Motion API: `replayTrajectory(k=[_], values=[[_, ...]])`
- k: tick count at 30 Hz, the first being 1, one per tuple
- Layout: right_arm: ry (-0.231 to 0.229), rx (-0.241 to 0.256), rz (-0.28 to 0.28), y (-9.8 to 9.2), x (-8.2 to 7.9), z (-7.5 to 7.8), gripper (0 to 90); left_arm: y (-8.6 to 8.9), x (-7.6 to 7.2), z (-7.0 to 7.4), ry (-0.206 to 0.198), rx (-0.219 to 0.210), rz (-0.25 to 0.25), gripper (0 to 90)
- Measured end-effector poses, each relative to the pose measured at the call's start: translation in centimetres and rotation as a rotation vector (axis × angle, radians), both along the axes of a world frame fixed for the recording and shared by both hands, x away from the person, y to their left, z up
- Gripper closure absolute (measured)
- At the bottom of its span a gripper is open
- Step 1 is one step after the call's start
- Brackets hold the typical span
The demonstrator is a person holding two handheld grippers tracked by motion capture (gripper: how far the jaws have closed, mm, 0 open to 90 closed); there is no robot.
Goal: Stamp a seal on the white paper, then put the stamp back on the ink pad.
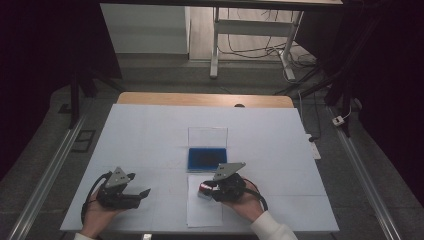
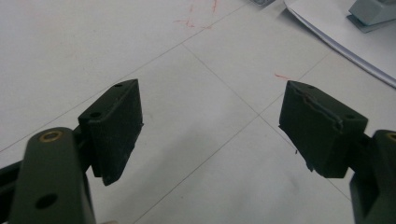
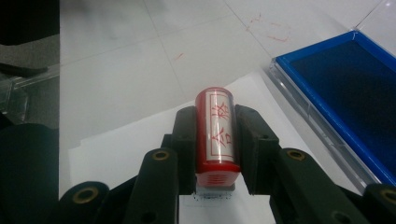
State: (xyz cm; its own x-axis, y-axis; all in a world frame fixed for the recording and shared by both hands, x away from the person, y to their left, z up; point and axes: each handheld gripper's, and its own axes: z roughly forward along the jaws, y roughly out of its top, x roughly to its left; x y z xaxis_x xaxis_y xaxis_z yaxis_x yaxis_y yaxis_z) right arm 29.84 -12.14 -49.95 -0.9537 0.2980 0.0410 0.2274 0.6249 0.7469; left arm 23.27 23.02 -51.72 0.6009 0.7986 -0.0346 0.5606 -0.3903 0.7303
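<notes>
Right gripper view shows the right gripper [image 3: 217, 149] clamping a red stamp [image 3: 217, 133] upright over paper [image 3: 121, 144], ink pad [image 3: 348, 93] just far-right; left gripper [image 2: 210, 135] gapes wide.

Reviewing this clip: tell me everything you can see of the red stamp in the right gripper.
The stamp is a short red cylinder, plastic by its look, with a white label bearing red characters inside a red frame. A grey block sits at its lower end, over the sheet of white paper, where dark specks show; actual contact cannot be told. The right gripper is shut on it, one black jaw against each side. In the high view it lies just near of the open blue ink pad.
</notes>
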Motion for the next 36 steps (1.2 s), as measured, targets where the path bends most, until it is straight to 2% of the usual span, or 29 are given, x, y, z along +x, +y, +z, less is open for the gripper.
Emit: replayTrajectory(k=[6, 27, 36], values=[[-0.012, 0.015, -0.003, -0.3, 0.0, 0.5, 69.4, 0.0, 0.0, 0.0, -0.001, 0.0, 0.001, 21.5], [-0.076, 0.128, -0.069, -3.1, 0.6, 4.4, 69.4, 0.0, 0.0, 0.0, -0.004, 0.003, -0.001, 21.4], [-0.105, 0.144, -0.096, -3.9, 1.1, 5.4, 69.3, 0.0, 0.0, 0.0, -0.004, 0.003, -0.002, 21.4]])
